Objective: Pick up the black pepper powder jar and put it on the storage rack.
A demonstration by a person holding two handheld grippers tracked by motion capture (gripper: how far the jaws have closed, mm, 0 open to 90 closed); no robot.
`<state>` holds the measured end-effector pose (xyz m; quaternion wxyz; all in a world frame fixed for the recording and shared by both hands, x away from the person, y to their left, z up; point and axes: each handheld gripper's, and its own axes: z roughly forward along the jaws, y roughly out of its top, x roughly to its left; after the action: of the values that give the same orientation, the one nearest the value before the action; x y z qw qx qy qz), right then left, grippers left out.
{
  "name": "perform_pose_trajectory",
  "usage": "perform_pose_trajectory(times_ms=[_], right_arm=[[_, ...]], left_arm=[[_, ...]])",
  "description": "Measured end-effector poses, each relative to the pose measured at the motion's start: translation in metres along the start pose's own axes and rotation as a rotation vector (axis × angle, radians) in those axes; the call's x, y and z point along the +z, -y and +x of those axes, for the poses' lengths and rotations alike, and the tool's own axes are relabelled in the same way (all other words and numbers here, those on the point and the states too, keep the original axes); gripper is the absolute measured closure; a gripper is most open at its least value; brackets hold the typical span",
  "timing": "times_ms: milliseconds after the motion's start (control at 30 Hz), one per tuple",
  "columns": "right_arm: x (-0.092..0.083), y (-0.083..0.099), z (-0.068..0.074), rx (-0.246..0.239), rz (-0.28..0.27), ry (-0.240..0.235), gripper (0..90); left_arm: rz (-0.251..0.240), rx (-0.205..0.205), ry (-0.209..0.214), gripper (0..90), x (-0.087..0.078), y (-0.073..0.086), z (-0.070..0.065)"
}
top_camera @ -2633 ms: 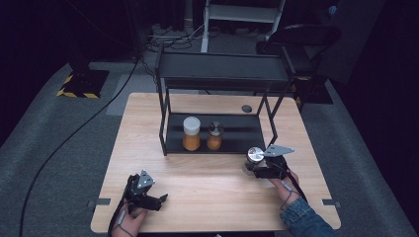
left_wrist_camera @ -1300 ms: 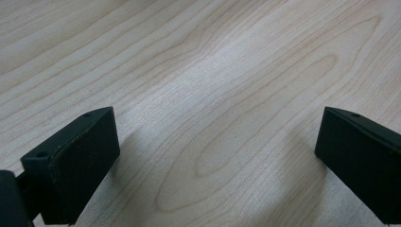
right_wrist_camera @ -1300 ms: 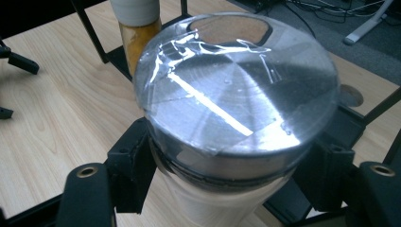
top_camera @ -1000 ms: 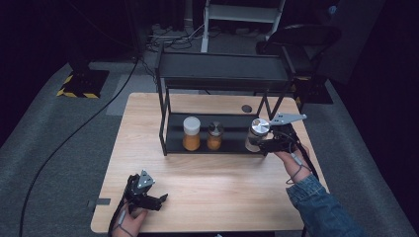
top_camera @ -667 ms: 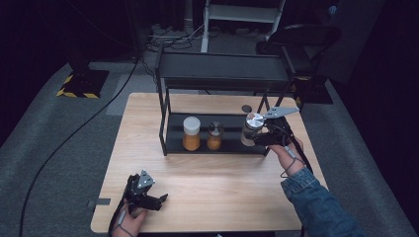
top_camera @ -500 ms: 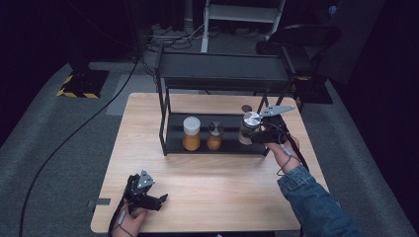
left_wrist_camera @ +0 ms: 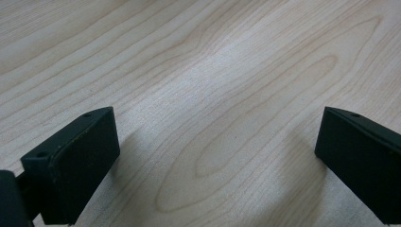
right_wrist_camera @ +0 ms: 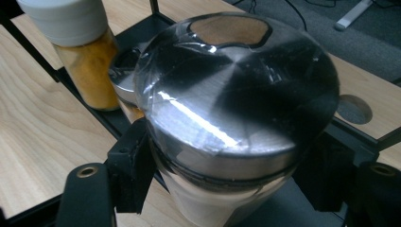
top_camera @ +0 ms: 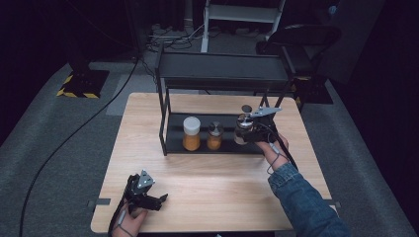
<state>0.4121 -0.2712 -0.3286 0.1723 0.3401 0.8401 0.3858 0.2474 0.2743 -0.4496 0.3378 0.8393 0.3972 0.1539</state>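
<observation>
A glass jar with a shiny metal lid (right_wrist_camera: pixel 236 90) sits between the jaws of my right gripper (top_camera: pixel 245 132), which is shut on it at the right end of the black rack's lower shelf (top_camera: pixel 225 146). Whether the jar (top_camera: pixel 242 128) rests on the shelf or hangs just above it cannot be told. To its left on that shelf stand a small metal-lidded jar of orange powder (top_camera: pixel 214 135) and a taller white-capped jar of orange powder (top_camera: pixel 191 133). My left gripper (top_camera: pixel 150 196) lies near the table's front edge, jaws wide open over bare wood (left_wrist_camera: pixel 213 94).
The black two-level rack (top_camera: pixel 222 69) stands at the back of the wooden table (top_camera: pixel 212 197). A round hole (top_camera: pixel 246 108) in the tabletop lies behind the rack. A cable (top_camera: pixel 74 133) runs across the grey floor at left, and a dark chair (top_camera: pixel 306 37) stands behind.
My right gripper has carried the metal-lidded jar from the open table in front of the rack up and leftward into the lower shelf. The left gripper has stayed still.
</observation>
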Motion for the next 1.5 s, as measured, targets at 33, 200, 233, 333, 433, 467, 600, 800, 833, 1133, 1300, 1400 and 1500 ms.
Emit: perform_pose_trajectory(times_ms=[33,200,233,333,433,467,600,800,833,1133,1300,1400,1500], right_arm=[[0.003,0.000,0.000,0.003,0.004,0.001,31.2],[0.017,0.003,0.002,0.004,0.027,0.009,31.2],[0.019,0.004,0.002,0.004,0.031,0.008,31.2],[0.025,0.006,0.002,0.006,0.041,0.009,31.2],[0.030,0.006,0.004,0.004,0.054,0.017,31.2],[0.031,0.006,0.004,0.006,0.055,0.018,31.2],[0.039,0.006,0.005,0.008,0.073,0.020,31.2],[0.047,0.005,0.006,0.006,0.094,0.024,31.2],[0.048,0.005,0.005,0.007,0.097,0.023,31.2],[0.056,0.004,0.004,0.012,0.120,0.029,31.2],[0.057,0.008,0.002,0.018,0.119,0.026,31.2],[0.056,0.011,0.001,0.024,0.112,0.025,31.1],[0.056,0.014,-0.001,0.031,0.107,0.023,31.0]], left_arm=[[0.000,0.000,0.000,0.6,0.000,0.000,0.000],[0.000,0.000,0.000,0.7,0.000,0.000,0.000],[0.000,-0.002,0.000,0.7,0.000,0.000,0.000],[0.000,-0.002,0.000,0.7,0.000,0.000,0.000],[0.000,0.000,0.000,0.6,0.000,0.000,0.000],[0.000,0.000,0.000,0.7,0.000,0.000,0.000],[0.000,0.000,0.000,0.6,0.000,0.000,0.000],[0.000,0.000,0.000,0.6,0.000,0.000,0.000],[0.000,0.000,0.000,0.7,0.000,0.000,0.000],[0.000,0.000,0.000,0.6,0.000,0.000,0.000],[0.000,0.001,0.000,0.7,0.000,0.000,0.000],[0.000,0.001,0.000,0.7,0.000,0.000,0.000],[0.000,-0.001,0.001,0.7,0.000,0.000,0.000]])
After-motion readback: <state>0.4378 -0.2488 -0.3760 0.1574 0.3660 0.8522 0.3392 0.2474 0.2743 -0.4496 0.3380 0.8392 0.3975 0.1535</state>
